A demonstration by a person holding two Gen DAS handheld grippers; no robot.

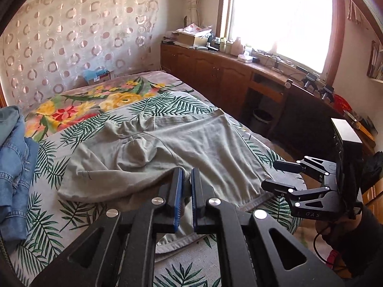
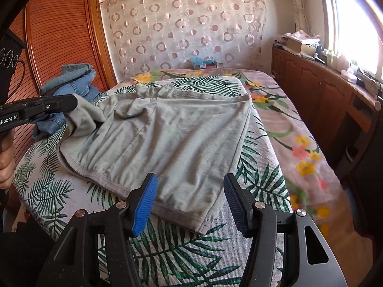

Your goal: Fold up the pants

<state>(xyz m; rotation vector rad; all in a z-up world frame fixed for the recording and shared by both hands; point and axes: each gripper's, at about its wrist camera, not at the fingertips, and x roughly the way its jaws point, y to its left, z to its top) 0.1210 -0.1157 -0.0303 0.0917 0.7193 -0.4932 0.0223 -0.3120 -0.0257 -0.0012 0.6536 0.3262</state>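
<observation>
Right wrist: left gripper (image 2: 71, 105) clenching grey pants (image 2: 167, 138); right gripper (image 2: 191, 201) released.

Home bedroom: bed (image 2: 299, 129) with floral blanket, curtained window (image 1: 282, 16), wooden cabinets (image 1: 210, 71).

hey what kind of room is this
Probably a bedroom at home: a bed with leaf and flower covers, grey pants spread on it, and wooden cabinets under a window.

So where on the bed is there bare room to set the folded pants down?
Free: floral blanket between grey pants and wooden cabinets; leaf-print sheet nearest the right gripper. Crowded: denim pile beside the left gripper.
</observation>
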